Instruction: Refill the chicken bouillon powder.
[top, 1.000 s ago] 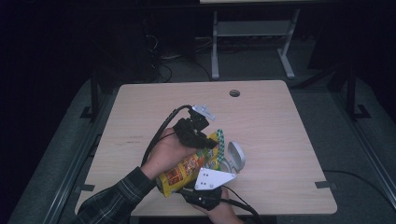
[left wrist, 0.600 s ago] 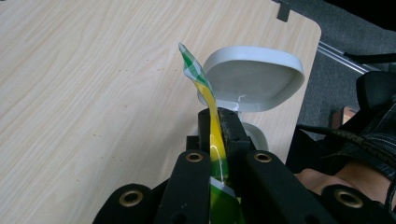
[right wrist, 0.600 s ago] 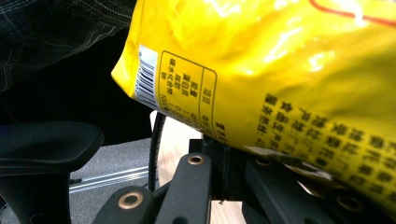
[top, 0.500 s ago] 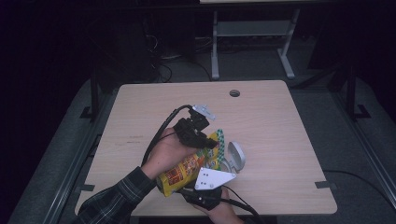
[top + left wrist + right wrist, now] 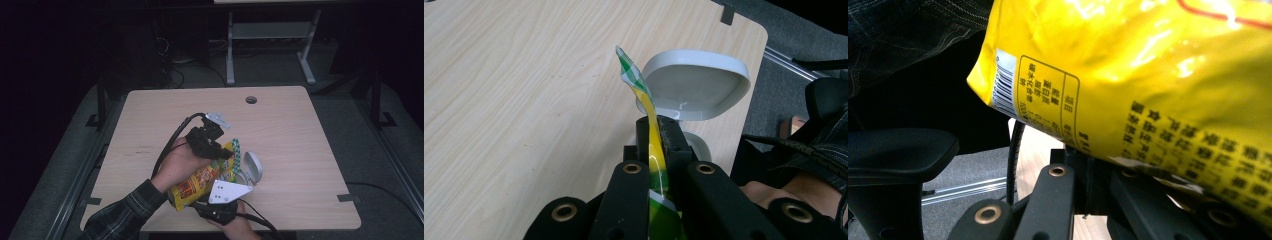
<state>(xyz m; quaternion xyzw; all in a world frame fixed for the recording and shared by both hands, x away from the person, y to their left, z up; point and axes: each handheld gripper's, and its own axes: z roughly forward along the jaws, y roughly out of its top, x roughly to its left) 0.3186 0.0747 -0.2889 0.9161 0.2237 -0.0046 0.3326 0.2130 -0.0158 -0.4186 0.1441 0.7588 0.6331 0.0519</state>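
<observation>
The left gripper (image 5: 655,150) is clamping the green-checked top seam of the yellow snack bag (image 5: 202,179), held tilted above the near table (image 5: 300,130) edge. The right gripper (image 5: 220,202) is pinching the bag's lower edge. The left gripper view is showing a glossy white hinged-lid container (image 5: 696,85); the right gripper view, the crinkly foil's barcode.

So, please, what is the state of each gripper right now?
Left gripper: closed on the green-checked top edge of the yellow foil snack bag.
Right gripper: closed on the same bag's lower end.
</observation>
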